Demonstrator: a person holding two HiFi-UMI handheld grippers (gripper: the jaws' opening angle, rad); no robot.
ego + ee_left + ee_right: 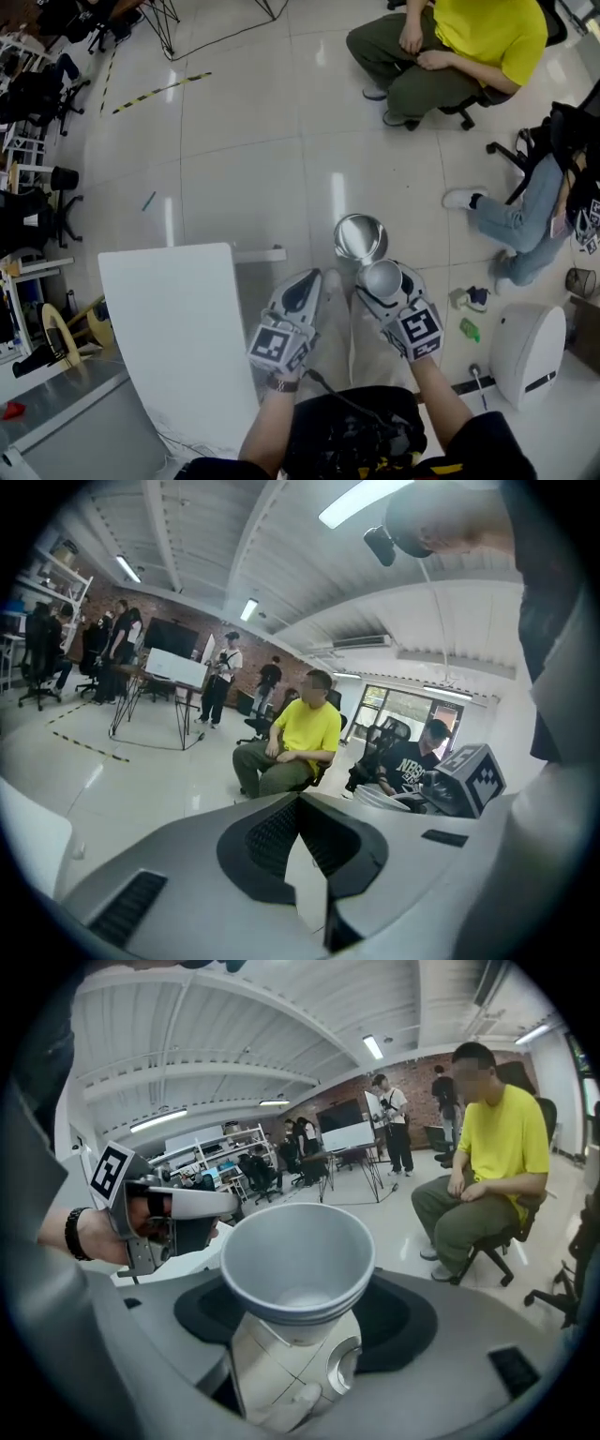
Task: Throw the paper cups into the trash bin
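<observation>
My right gripper (382,281) is shut on a short stack of grey-white paper cups (381,277), mouth tilted up and away from me. In the right gripper view the paper cups (298,1269) fill the space between the jaws of the right gripper (298,1321). The shiny round trash bin (361,236) stands open on the floor just beyond the cups; a sliver of the trash bin (344,1370) shows under them. My left gripper (306,284) hovers beside it, shut and holding nothing; in its own view the left gripper (309,855) has only floor beyond its jaws.
A white table (178,319) lies close on my left. A person in a yellow shirt (469,42) sits on a chair beyond the bin. Another person's legs (516,225), a white rounded device (530,342) and small floor clutter (469,328) are to the right.
</observation>
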